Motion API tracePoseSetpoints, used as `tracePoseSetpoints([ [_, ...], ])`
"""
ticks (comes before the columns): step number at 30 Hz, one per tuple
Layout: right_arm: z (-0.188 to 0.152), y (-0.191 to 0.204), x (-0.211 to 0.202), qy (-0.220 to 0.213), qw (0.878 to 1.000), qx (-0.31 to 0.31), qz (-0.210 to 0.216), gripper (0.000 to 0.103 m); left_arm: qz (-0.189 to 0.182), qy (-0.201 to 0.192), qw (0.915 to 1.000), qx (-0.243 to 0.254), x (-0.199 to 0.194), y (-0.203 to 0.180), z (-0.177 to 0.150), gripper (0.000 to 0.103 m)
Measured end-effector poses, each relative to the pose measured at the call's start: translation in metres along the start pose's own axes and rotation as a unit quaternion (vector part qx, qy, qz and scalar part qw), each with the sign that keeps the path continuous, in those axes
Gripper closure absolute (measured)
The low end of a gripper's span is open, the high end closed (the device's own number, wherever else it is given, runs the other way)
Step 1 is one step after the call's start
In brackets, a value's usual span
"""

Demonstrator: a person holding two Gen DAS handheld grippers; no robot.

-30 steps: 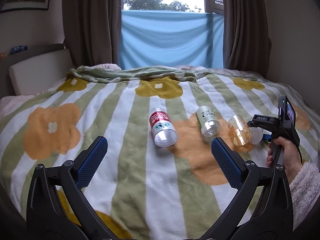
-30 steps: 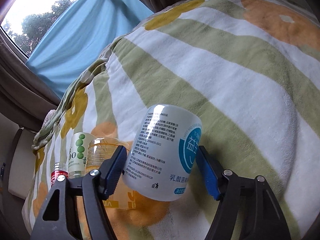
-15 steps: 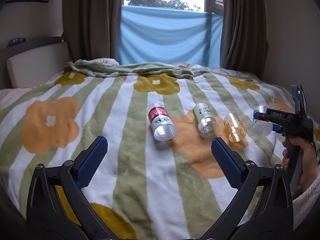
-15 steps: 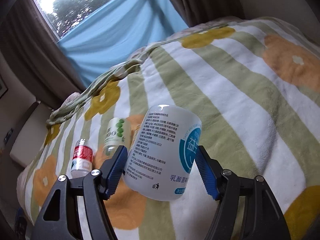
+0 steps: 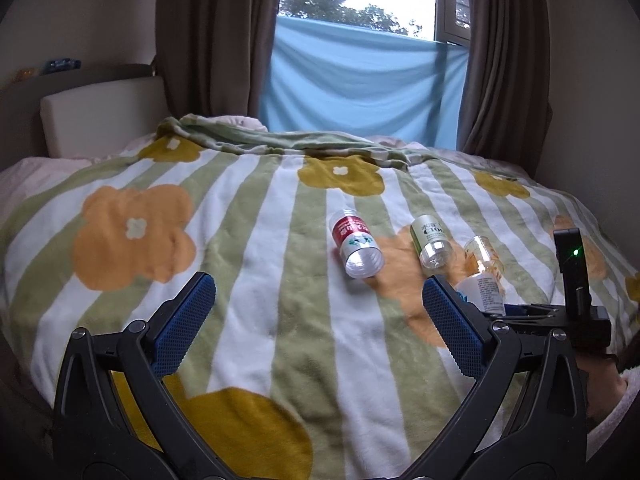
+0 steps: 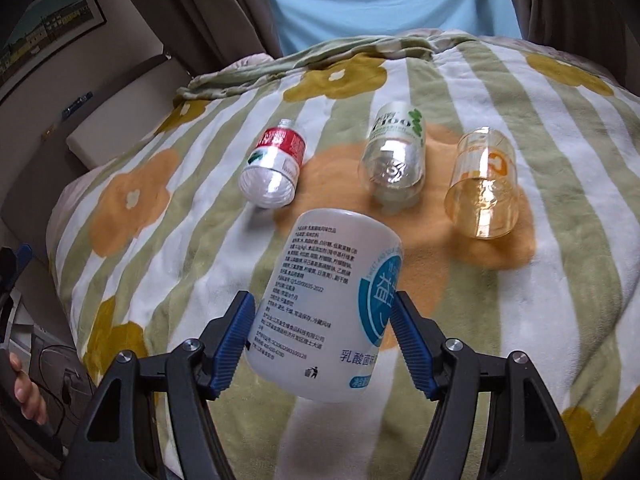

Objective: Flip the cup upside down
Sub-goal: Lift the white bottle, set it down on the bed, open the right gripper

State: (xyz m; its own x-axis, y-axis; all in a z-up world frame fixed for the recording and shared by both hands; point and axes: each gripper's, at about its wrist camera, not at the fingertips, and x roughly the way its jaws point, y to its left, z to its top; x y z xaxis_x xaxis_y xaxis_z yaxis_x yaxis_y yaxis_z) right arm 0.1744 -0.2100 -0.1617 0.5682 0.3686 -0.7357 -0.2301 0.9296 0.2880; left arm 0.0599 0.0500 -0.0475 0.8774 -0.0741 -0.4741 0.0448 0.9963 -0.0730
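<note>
Right gripper [image 6: 322, 324] was clamped tight, something white pinched between both blue pads. Left gripper [image 5: 320, 320] just hung there, jaws spread wide, nothing between them.

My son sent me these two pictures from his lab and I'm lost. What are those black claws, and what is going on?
Each claw is a hand-held gripper with a camera looking along its fingers; a person holds one in each hand. The left gripper is open and empty above the bed blanket. The right gripper is clamped on a white cup. On the blanket lie three other containers: a red-labelled bottle, a green-labelled bottle and an amber cup.
</note>
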Motion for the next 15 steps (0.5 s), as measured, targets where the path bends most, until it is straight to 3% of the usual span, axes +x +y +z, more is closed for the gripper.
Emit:
tracePoseSetpoints([
  [11, -0.01, 0.006, 0.037, 0.077, 0.996, -0.033, -0.016, 0.038, 0.0, 0.027, 0.9995, -0.014, 0.009, 0.012, -0.007, 0.0],
  [15, -0.009, 0.005, 0.04, 0.086, 0.996, -0.035, -0.013, 0.036, 0.002, 0.036, 0.9993, -0.009, 0.014, 0.01, -0.01, 0.0],
])
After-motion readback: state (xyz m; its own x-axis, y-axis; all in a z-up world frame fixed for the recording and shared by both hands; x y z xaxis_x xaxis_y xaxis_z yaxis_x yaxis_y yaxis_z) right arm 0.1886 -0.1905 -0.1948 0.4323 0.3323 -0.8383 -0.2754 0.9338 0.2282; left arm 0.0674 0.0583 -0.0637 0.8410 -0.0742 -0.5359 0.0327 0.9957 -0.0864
